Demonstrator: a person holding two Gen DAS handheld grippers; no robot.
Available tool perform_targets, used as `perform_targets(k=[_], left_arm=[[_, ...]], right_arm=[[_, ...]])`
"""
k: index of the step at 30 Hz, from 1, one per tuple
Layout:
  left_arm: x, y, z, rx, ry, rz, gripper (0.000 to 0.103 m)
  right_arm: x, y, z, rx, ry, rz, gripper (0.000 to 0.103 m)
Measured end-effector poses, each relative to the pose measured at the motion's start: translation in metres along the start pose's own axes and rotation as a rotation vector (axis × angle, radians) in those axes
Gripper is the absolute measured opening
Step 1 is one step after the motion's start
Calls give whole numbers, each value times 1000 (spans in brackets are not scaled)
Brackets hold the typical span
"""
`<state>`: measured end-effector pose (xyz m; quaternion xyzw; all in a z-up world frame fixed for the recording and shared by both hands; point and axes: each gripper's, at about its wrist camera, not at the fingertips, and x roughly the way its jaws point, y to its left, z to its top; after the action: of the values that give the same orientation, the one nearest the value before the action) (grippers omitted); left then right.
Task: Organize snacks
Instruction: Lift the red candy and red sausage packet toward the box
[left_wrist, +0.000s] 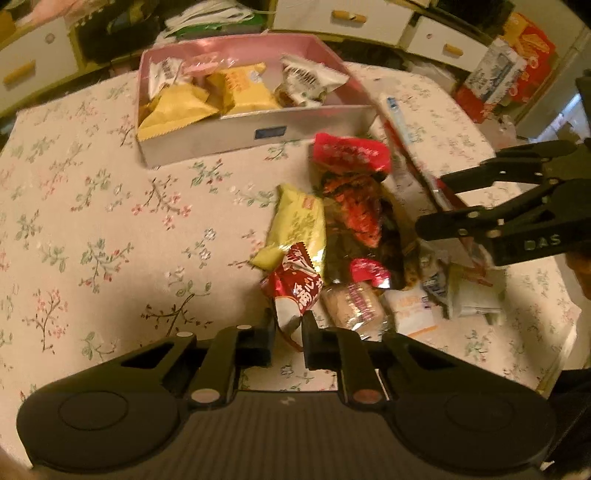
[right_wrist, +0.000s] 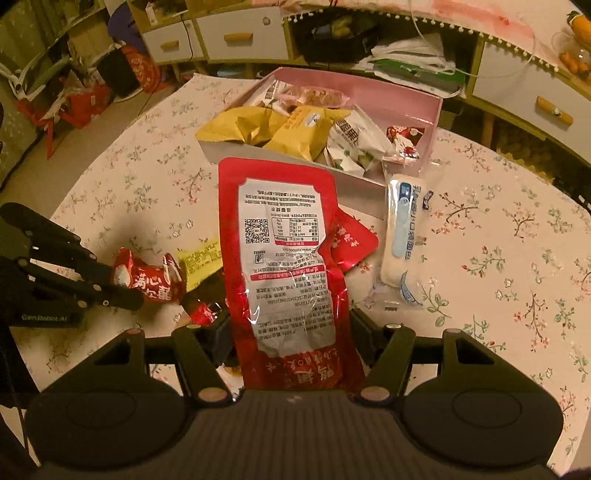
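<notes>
My left gripper (left_wrist: 289, 338) is shut on a small red-and-white snack packet (left_wrist: 295, 291) at the near edge of a snack pile. It also shows in the right wrist view (right_wrist: 147, 280). My right gripper (right_wrist: 290, 332) is shut on a long red pouch (right_wrist: 284, 258) with a white label, held flat above the table. In the left wrist view that gripper (left_wrist: 458, 210) comes in from the right, the pouch seen edge-on. A pink box (left_wrist: 255, 136) at the back holds yellow and white packets (left_wrist: 236, 92). A yellow-green packet (left_wrist: 295, 229) and a dark red bag (left_wrist: 354, 206) lie in the pile.
A white-and-blue bread stick pack (right_wrist: 404, 236) lies right of the pouch. The floral tablecloth (left_wrist: 103, 221) covers the table. White drawers (right_wrist: 236, 35) and clutter stand behind the table. More small packets (left_wrist: 410, 306) lie at the pile's near right.
</notes>
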<state>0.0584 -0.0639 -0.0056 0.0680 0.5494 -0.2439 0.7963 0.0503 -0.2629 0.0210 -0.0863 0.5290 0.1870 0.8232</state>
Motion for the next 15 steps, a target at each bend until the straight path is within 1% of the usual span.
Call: perform_targets(k=[3,6,11,15], left_arm=[[-11,-3,2,11,-32,-26,15],[-16,-2,3,9,-49,-33,13],[-29,1,6,-3,-86,-72,12],[-42,2,10,-16,-131,-99,12]], right_arm=[[-4,2,2,3,-14,-5,61],[-7,0,2,24,-27,-11,61],[-13,-4,4,72,-50,-26,60],[-17,-4,6,99,-62,-29,60]])
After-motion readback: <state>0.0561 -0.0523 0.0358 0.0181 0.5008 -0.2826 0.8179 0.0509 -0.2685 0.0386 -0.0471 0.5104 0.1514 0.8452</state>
